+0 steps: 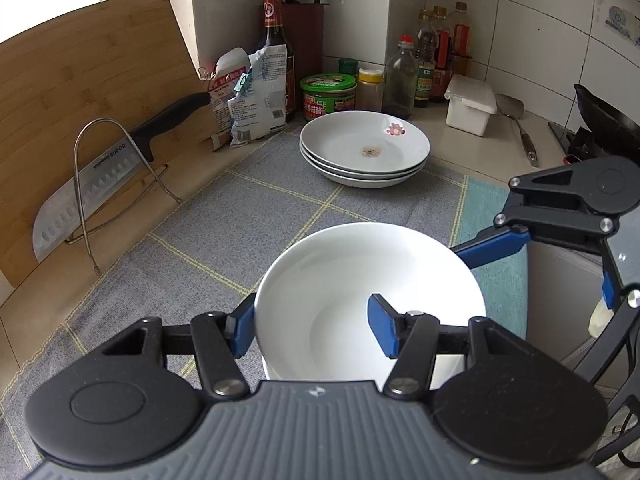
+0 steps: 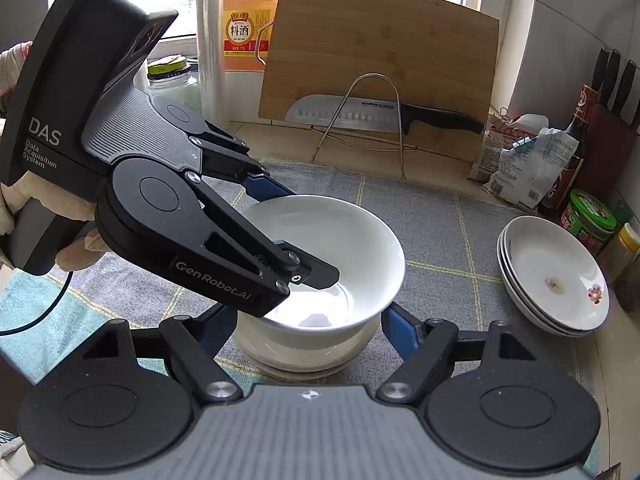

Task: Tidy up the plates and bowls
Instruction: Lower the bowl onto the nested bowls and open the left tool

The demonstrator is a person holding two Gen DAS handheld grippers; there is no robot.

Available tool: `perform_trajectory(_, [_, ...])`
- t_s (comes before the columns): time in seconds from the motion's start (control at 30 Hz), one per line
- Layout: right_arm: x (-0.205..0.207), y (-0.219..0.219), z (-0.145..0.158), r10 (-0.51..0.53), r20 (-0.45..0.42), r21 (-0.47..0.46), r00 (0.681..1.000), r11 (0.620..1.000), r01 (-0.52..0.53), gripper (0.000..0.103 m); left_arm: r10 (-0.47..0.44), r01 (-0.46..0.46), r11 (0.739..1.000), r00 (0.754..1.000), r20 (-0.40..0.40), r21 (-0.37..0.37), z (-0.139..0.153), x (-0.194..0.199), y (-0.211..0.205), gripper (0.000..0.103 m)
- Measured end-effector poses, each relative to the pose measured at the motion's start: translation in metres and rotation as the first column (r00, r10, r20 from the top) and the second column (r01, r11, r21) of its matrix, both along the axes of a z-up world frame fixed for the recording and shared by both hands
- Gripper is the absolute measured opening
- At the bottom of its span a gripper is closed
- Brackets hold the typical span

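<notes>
A white bowl (image 1: 360,280) sits on top of other white bowls on the grey checked cloth; it also shows in the right wrist view (image 2: 344,240), above the lower bowls (image 2: 304,354). My left gripper (image 1: 314,326) straddles its near rim, one finger outside, one inside, jaws apart. It shows from the side in the right wrist view (image 2: 288,236). My right gripper (image 2: 308,330) is open, its fingers on either side of the bowl stack; it also shows in the left wrist view (image 1: 492,244). A stack of three white plates (image 1: 364,148) lies further back, and in the right wrist view (image 2: 556,276).
A bamboo cutting board (image 1: 88,92), a cleaver (image 1: 96,188) on a wire rack, sauce bottles (image 1: 428,64), jars (image 1: 328,94) and bags (image 1: 256,96) line the back. A white box (image 1: 470,104), a spatula (image 1: 520,128) and a wok (image 1: 608,120) sit at the right.
</notes>
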State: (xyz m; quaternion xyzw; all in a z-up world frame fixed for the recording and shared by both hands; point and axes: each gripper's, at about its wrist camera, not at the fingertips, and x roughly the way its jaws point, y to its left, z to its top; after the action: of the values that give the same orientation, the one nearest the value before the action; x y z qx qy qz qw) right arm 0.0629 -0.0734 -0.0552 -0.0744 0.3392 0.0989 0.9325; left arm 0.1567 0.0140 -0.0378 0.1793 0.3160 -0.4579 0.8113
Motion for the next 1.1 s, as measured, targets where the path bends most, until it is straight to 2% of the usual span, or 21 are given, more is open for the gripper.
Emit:
perform_trajectory(0.77, [0.005, -0.003, -0.010, 0.016, -0.030, 0.007, 0.999, 1.000, -0.016, 0.083, -0.005, 0.005, 1.000, 0.999, 0.031, 0.003, -0.009, -0.004, 0.000, 0.057])
perform_trajectory(0.87, [0.006, -0.003, -0.012, 0.017, -0.035, 0.012, 0.999, 1.000, -0.017, 0.083, -0.006, 0.006, 1.000, 0.999, 0.034, 0.000, -0.010, -0.004, 0.000, 0.060])
perform_trajectory(0.9, [0.006, -0.003, -0.013, 0.019, -0.040, 0.011, 0.999, 1.000, -0.019, 0.083, -0.003, 0.003, 1.000, 0.999, 0.038, 0.000, -0.010, -0.005, 0.001, 0.065])
perform_trajectory(0.97, [0.005, -0.001, -0.014, 0.023, -0.029, 0.000, 0.999, 1.000, -0.023, 0.090, -0.005, 0.005, 1.000, 0.999, 0.045, -0.006, -0.010, -0.005, 0.002, 0.067])
perform_trajectory(1.03, [0.002, -0.001, -0.012, 0.036, -0.009, -0.001, 0.999, 0.999, -0.036, 0.102, 0.008, -0.007, 1.000, 0.998, 0.059, -0.013, -0.008, -0.007, 0.006, 0.070])
perform_trajectory(1.1, [0.000, 0.000, -0.010, 0.045, 0.002, 0.003, 0.999, 0.999, -0.045, 0.103, 0.021, -0.020, 0.999, 0.998, 0.055, -0.026, -0.005, -0.009, 0.011, 0.072])
